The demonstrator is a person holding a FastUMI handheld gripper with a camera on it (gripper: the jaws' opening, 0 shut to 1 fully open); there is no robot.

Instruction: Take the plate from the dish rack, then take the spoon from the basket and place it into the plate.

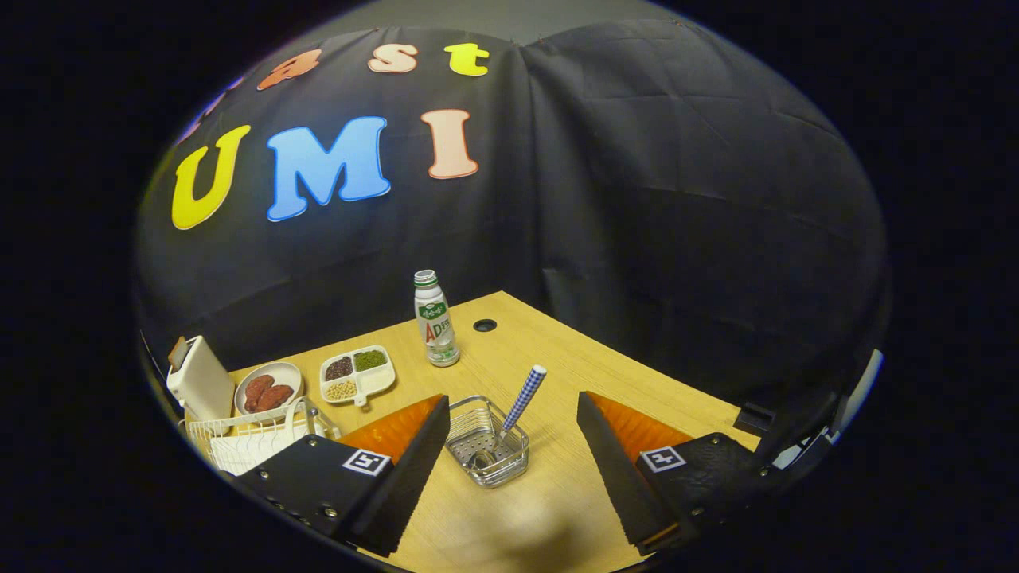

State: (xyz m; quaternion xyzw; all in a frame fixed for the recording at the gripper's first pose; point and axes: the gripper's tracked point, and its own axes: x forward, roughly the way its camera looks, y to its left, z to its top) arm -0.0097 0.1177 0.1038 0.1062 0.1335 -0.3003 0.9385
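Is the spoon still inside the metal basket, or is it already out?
Inside. The spoon leans in the basket, its bowl at the bottom and its checked handle sticking up over the rim. The gripper has its jaws open, holding nothing.

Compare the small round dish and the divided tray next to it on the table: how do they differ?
The round dish is a single bowl holding reddish-brown pieces; the divided tray is squarish with three compartments of dark, green and pale grains. The dish lies nearer the dish rack, the tray nearer the bottle. Both are white and lie beyond the open gripper.
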